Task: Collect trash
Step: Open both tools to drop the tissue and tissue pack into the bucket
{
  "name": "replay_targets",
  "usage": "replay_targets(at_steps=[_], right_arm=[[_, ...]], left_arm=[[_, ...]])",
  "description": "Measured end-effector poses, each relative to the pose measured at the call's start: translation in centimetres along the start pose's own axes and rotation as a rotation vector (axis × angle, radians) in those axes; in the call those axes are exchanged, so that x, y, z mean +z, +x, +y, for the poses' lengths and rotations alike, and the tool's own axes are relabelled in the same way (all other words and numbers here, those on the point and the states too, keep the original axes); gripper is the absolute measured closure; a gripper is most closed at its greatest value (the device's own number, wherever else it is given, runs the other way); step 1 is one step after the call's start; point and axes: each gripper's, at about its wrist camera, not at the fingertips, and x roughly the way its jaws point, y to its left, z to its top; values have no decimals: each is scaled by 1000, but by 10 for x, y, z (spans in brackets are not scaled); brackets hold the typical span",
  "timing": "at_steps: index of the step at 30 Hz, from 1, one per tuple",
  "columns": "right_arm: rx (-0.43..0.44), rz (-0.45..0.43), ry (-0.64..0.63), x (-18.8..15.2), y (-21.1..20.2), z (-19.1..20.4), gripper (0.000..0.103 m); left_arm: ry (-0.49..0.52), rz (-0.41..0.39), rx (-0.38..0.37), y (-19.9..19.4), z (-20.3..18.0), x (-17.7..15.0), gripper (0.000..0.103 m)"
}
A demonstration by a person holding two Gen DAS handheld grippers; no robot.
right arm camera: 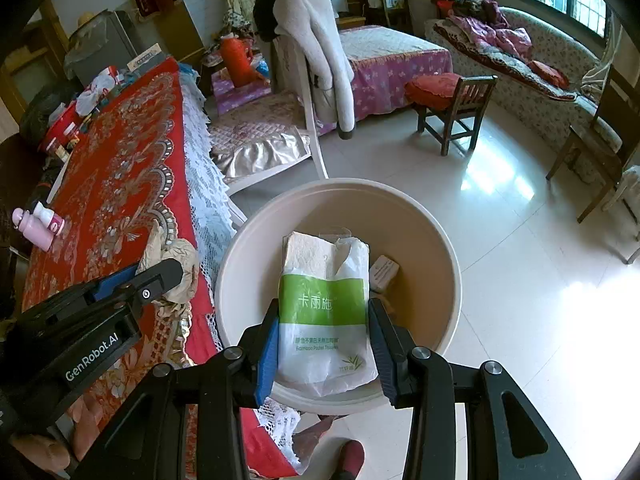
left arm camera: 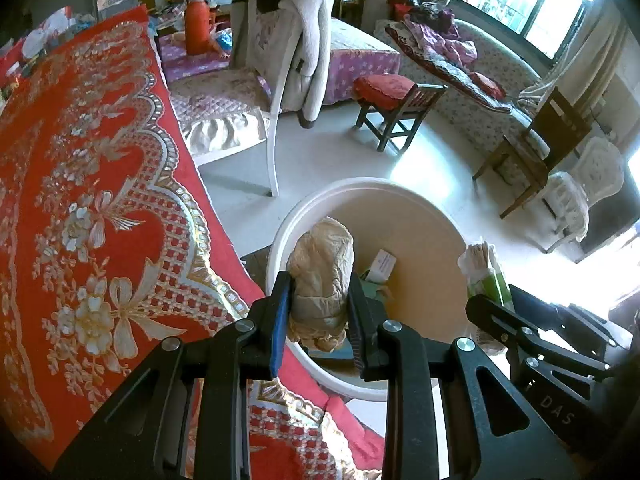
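Note:
My left gripper point(left arm camera: 319, 282) is shut on a crumpled beige paper wad point(left arm camera: 322, 256), which hangs over the near left rim of a cream round bin point(left arm camera: 360, 186) on the floor. My right gripper point(right arm camera: 324, 312) is shut on a white and green tissue pack point(right arm camera: 324, 272) held above the bin point(right arm camera: 248, 248). A small pale card point(right arm camera: 384, 270) lies inside the bin. In the right wrist view the left gripper point(right arm camera: 164, 276) with its paper wad point(right arm camera: 182, 260) is over the table's edge. In the left wrist view the tissue pack point(left arm camera: 484, 268) shows at the right.
A table with a red floral cloth point(left arm camera: 100, 200) stands left of the bin, with pink bottles point(right arm camera: 36, 228) and clutter on it. A white chair draped with a grey garment point(left arm camera: 304, 40) and a small wooden chair point(left arm camera: 396, 100) stand beyond. A red slipper point(right arm camera: 352, 456) is near the bin.

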Motion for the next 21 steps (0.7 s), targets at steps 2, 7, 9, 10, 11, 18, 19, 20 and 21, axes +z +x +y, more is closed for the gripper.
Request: replay_targets(at_steps=[2,7,9,10,11,18,19,20,21], right_arm=[[5,0,0,1,1,-2,64],[8,-4,3,3,3,-6,56],[11,-12,12,4,3,-9,55],[14,-11,16,4,4,-9,55],[13,-9,19,5,5,-10,55],[14,-4,43,3,5,-16,55],[12,-5,46,3,4,-17,54],[11,-6,49,2,4,-18,54],[9,-6,50,2,3,-18,54]], left_arm=[[-8,6,-7,2,1,1,78],[-29,17,-36,6,3,4,73],[-46,15,-55,6,5,4,64],[-59,12,-65,6,7,4,54],[-70,8,-75,5,8,4,50],[-94,-12,-80,0,12,3,35],[-93,-15,-75,-1,12,2,35],[-90,-20,-67,-2,12,1,35],[-85,-24,-59,-4,11,0,35]])
